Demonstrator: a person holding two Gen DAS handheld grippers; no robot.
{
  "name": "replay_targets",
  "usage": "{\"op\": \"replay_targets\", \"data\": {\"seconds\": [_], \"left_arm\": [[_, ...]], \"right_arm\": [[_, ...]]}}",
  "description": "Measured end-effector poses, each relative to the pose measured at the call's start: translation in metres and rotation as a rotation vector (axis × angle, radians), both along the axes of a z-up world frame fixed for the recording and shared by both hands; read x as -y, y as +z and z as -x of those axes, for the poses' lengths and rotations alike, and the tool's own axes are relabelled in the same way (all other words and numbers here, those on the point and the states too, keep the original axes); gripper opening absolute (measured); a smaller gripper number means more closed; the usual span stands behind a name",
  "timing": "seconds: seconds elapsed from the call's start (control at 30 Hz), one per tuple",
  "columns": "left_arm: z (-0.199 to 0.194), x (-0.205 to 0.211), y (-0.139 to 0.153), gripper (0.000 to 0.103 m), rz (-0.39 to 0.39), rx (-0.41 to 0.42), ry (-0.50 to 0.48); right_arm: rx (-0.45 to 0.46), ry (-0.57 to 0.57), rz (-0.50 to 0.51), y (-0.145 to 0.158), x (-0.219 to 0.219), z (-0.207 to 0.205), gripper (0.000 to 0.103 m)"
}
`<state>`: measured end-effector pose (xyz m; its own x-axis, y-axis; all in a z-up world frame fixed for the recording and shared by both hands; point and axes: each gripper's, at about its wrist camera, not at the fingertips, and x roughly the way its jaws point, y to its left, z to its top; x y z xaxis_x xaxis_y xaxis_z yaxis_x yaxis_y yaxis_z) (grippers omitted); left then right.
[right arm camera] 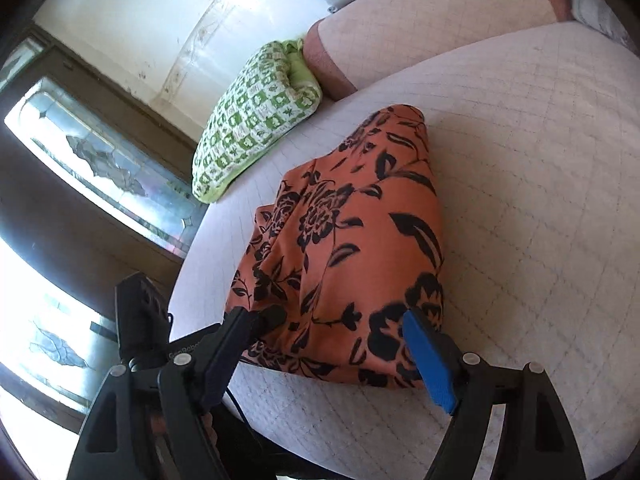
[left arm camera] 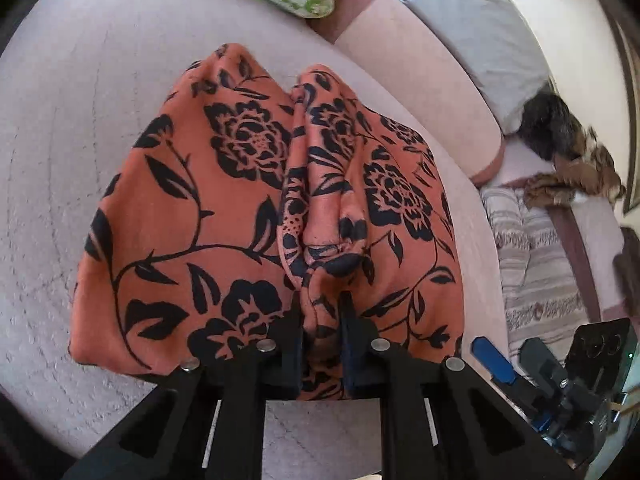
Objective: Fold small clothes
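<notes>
An orange garment [left arm camera: 200,200] with black flowers lies bunched on the pale quilted bed [left arm camera: 60,160]. It is also in the right wrist view, as the same garment [right arm camera: 360,220]. My left gripper [left arm camera: 322,300] is shut on a raised fold at the garment's near edge, with cloth pinched between its black fingers. My right gripper [right arm camera: 328,320] stands open just above the near edge, its black and blue fingers [right arm camera: 430,364] spread wide on either side of the cloth without pressing it. The left wrist view catches the right gripper [left arm camera: 492,360] at lower right.
A green-and-white patterned pillow [right arm camera: 256,120] lies beyond the garment, beside a pink bolster [left arm camera: 420,92]. A small dark furry dog [left arm camera: 560,140] lies at the far right near striped bedding [left arm camera: 532,260]. The bed's edge [right arm camera: 192,256] drops off toward a window.
</notes>
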<state>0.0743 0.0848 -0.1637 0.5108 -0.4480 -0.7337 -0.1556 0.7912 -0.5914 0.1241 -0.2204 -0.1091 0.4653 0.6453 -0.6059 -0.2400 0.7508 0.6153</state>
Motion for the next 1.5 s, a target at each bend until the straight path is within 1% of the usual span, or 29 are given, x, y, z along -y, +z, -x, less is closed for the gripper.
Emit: {"op": "replay_targets", "data": {"seconds": [0.07,0.1,0.13,0.17,0.2,0.27,0.37,0.43,0.5,0.53,0.57,0.6,0.63,0.67,0.7,0.77,0.87,0.97,1.0,1.07,1.13,1.17,1.2,1.23,1.27,1.37,1.43,1.47,1.5], "left_arm": [[0.007,0.004,0.008,0.014,-0.082,0.063,0.001],[0.011,0.008,0.011,0.014,-0.115,0.087,0.0],[0.014,0.012,0.01,0.014,-0.135,0.1,0.0],[0.013,0.013,0.006,0.014,-0.149,0.106,0.001],[0.014,0.016,0.003,0.014,-0.167,0.113,0.003],[0.011,0.014,0.0,0.014,-0.181,0.121,0.009],[0.012,0.017,-0.003,0.014,-0.208,0.136,0.006],[0.014,0.019,-0.005,0.014,-0.227,0.147,0.003],[0.015,0.019,-0.006,0.014,-0.248,0.157,-0.007],[0.016,0.019,-0.006,0.014,-0.251,0.158,-0.01],[0.016,0.019,-0.007,0.014,-0.253,0.161,-0.013],[0.016,0.019,-0.008,0.014,-0.256,0.166,-0.015],[0.017,0.019,-0.008,0.014,-0.259,0.176,-0.017],[0.022,0.017,-0.005,0.014,-0.259,0.183,-0.02],[0.023,0.017,-0.002,0.014,-0.259,0.197,-0.02],[0.032,0.014,0.011,0.014,-0.265,0.244,-0.017],[0.048,0.009,0.038,0.014,-0.282,0.329,-0.004],[0.067,-0.002,0.062,0.014,-0.304,0.391,0.028],[0.072,-0.008,0.065,0.014,-0.311,0.399,0.042],[0.072,-0.019,0.057,0.014,-0.321,0.365,0.082],[0.065,-0.037,0.035,0.014,-0.317,0.277,0.13],[0.061,-0.049,0.02,0.014,-0.283,0.21,0.154],[0.057,-0.057,0.007,0.014,-0.258,0.156,0.164],[0.055,-0.065,-0.004,0.014,-0.221,0.12,0.172],[0.055,-0.066,-0.005,0.014,-0.205,0.12,0.176],[0.055,-0.057,0.003,0.014,-0.246,0.152,0.156],[0.056,-0.054,0.002,0.014,-0.254,0.149,0.15],[0.057,-0.053,0.002,0.014,-0.252,0.15,0.151],[0.058,-0.056,0.003,0.014,-0.248,0.153,0.159]], "right_arm": [[0.027,0.033,0.054,0.023,-0.011,-0.014,0.082],[0.033,0.049,0.104,0.035,-0.021,-0.024,0.085],[0.032,0.066,0.143,0.045,-0.032,-0.034,0.091],[0.02,0.087,0.184,0.052,-0.048,-0.047,0.092],[-0.004,0.124,0.262,0.06,-0.077,-0.068,0.092],[-0.005,0.17,0.34,0.068,-0.12,-0.092,0.092],[-0.105,0.277,0.554,0.047,-0.209,-0.136,0.092],[-0.17,0.279,0.696,0.02,-0.245,-0.157,0.091],[-0.241,0.275,0.773,-0.003,-0.258,-0.168,0.088],[-0.301,0.28,0.849,-0.023,-0.262,-0.173,0.069],[-0.314,0.272,0.884,-0.03,-0.26,-0.174,0.06],[-0.307,0.275,0.873,-0.03,-0.258,-0.173,0.057],[-0.3,0.274,0.846,-0.026,-0.254,-0.173,0.041],[-0.3,0.271,0.821,-0.022,-0.251,-0.173,0.029],[-0.305,0.254,0.751,-0.013,-0.24,-0.173,0.025],[-0.287,0.233,0.646,0.003,-0.22,-0.17,0.023],[-0.255,0.208,0.542,0.025,-0.202,-0.163,0.023],[-0.208,0.246,0.452,0.056,-0.207,-0.15,0.023],[-0.212,0.257,0.438,0.057,-0.213,-0.147,0.023],[-0.228,0.291,0.416,0.05,-0.226,-0.146,0.027],[-0.248,0.307,0.327,0.022,-0.237,-0.15,0.036],[-0.266,0.321,0.303,0.011,-0.24,-0.153,0.036],[-0.304,0.332,0.302,-0.012,-0.244,-0.154,0.035],[-0.305,0.336,0.323,-0.02,-0.247,-0.152,0.036],[-0.29,0.345,0.334,-0.026,-0.247,-0.148,0.036],[-0.268,0.337,0.351,-0.019,-0.245,-0.144,0.035],[-0.241,0.34,0.401,-0.009,-0.249,-0.146,0.036],[-0.237,0.346,0.404,-0.004,-0.252,-0.147,0.051],[-0.229,0.352,0.38,0.001,-0.251,-0.144,0.072]]}}
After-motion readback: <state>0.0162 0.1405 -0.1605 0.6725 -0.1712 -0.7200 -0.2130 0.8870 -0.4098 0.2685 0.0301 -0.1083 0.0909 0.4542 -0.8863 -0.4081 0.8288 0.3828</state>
